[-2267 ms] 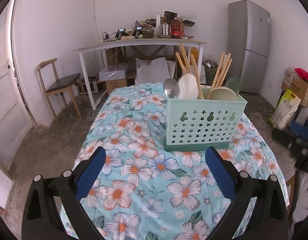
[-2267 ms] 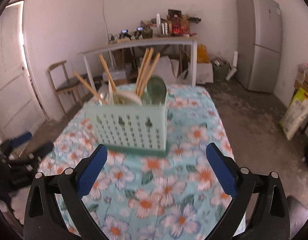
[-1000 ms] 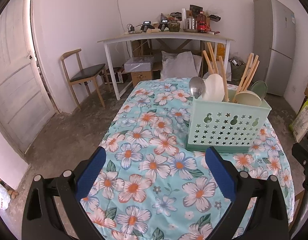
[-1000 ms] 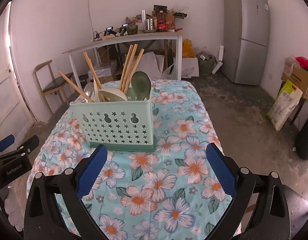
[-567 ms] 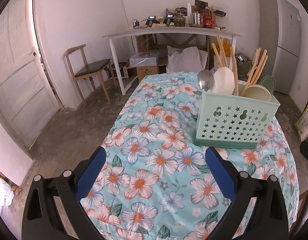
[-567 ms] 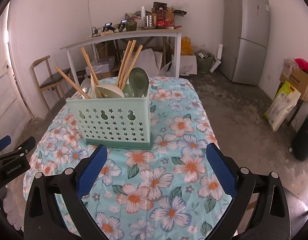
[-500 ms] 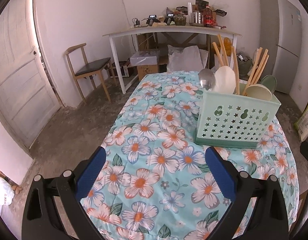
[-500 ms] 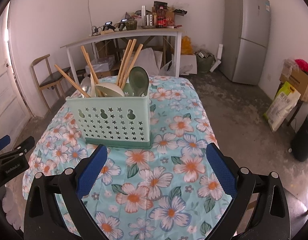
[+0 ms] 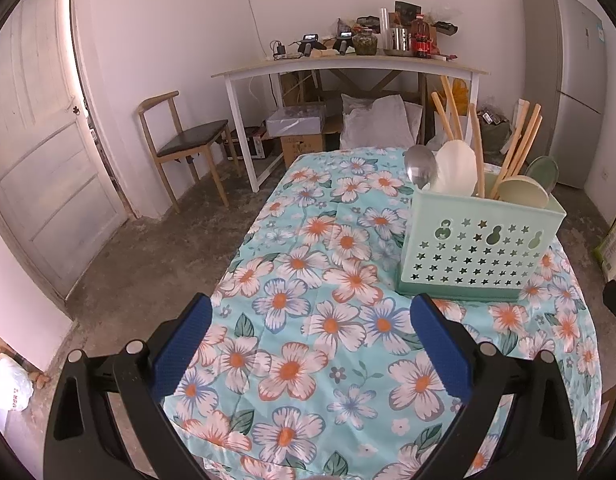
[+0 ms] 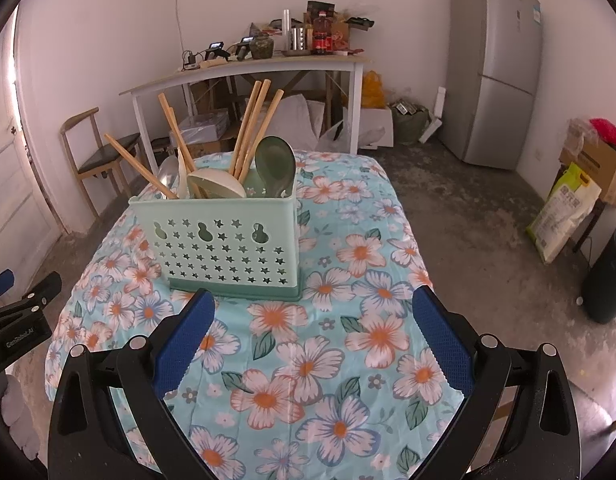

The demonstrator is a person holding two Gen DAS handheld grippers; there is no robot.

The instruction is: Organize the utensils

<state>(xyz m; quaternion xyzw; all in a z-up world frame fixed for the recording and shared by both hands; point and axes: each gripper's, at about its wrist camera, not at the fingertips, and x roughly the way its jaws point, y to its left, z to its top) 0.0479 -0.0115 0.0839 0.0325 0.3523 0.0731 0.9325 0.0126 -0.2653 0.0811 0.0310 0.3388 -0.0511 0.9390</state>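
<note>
A mint green perforated utensil basket (image 9: 478, 250) stands upright on the floral tablecloth (image 9: 328, 320); it also shows in the right wrist view (image 10: 224, 244). It holds wooden chopsticks (image 10: 250, 128), a metal spoon (image 9: 419, 166), a white spoon (image 9: 456, 168), a cream spoon (image 10: 216, 184) and a green spoon (image 10: 275, 166). My left gripper (image 9: 308, 344) is open and empty, hovering above the table's near left part, short of the basket. My right gripper (image 10: 312, 340) is open and empty, above the cloth just in front of the basket. The left gripper's body shows at the left edge of the right wrist view (image 10: 16, 320).
A white work table (image 9: 348, 68) with clutter stands at the far wall. A wooden chair (image 9: 184, 140) stands left, a grey fridge (image 10: 496, 68) right. Boxes and bags (image 10: 580, 184) lie on the floor at right, beside a dark bin (image 10: 608, 276).
Both grippers have drawn back and risen from the basket. The left wrist view has swung left, so the basket now sits further right. Both stay open and empty.
</note>
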